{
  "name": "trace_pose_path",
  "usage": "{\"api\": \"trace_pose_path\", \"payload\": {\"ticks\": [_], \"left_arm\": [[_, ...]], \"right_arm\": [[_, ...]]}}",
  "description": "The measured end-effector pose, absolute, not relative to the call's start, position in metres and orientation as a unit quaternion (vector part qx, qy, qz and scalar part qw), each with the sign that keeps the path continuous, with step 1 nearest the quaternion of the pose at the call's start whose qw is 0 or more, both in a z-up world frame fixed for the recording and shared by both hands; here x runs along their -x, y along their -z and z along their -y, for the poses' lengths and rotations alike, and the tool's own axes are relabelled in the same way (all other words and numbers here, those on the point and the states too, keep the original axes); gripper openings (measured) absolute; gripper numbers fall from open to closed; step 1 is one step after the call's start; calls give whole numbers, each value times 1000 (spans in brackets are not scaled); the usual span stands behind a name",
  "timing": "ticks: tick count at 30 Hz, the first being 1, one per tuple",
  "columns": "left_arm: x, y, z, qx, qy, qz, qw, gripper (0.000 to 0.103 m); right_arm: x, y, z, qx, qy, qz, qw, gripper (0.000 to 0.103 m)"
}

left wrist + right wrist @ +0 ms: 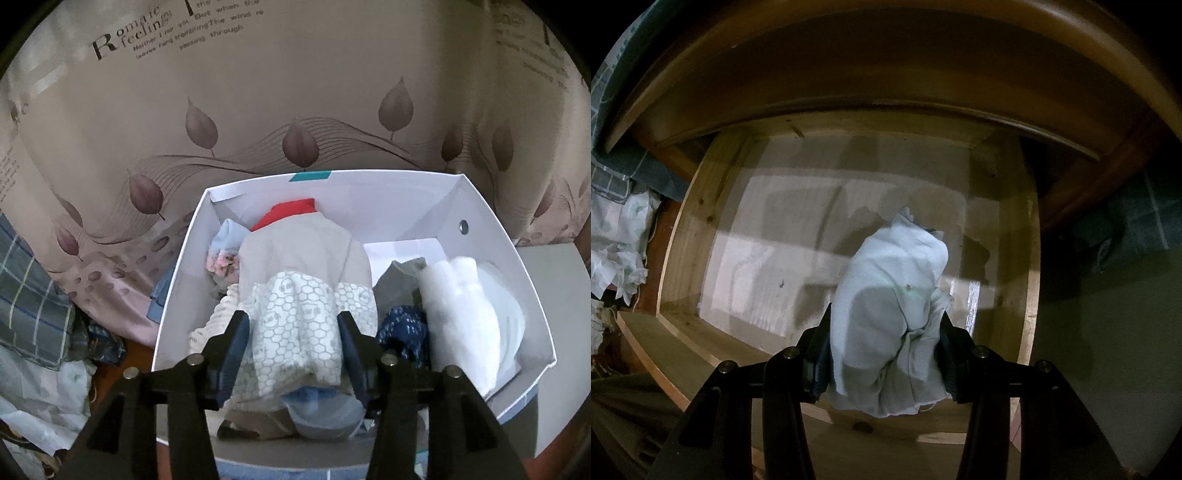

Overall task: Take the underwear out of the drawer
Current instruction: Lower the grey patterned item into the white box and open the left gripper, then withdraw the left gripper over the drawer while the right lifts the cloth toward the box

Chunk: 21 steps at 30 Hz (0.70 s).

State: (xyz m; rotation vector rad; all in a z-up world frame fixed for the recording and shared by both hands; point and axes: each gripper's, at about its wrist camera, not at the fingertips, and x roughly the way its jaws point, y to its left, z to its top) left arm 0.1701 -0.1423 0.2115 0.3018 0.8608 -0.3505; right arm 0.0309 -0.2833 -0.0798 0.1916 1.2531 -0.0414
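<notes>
In the left wrist view a white box holds several folded garments. A white piece of underwear with a grey honeycomb print lies on top of the pile. My left gripper straddles it, its jaws apart and not squeezing the cloth. In the right wrist view my right gripper is shut on a bunched pale grey-white piece of underwear. It points steeply down over the open wooden drawer. The drawer's pale lined bottom is otherwise bare.
The box also holds a beige garment, a red one, a navy one and a white one. A leaf-print curtain hangs behind. Plaid fabric and crumpled white wrapping lie to the left.
</notes>
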Motion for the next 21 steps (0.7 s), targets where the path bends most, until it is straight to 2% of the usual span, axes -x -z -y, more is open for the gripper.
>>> {"api": "trace_pose_path", "payload": {"ticks": [14,21], "left_arm": [[-123,-243,97,-94,178,-371,906,53],[-69,-223,59,-87,142,-352,921,53]], "right_arm": [[-29,80,287,-104,23,-577,810,45],[-28,77,291,-117,23,-570,813,45]]}}
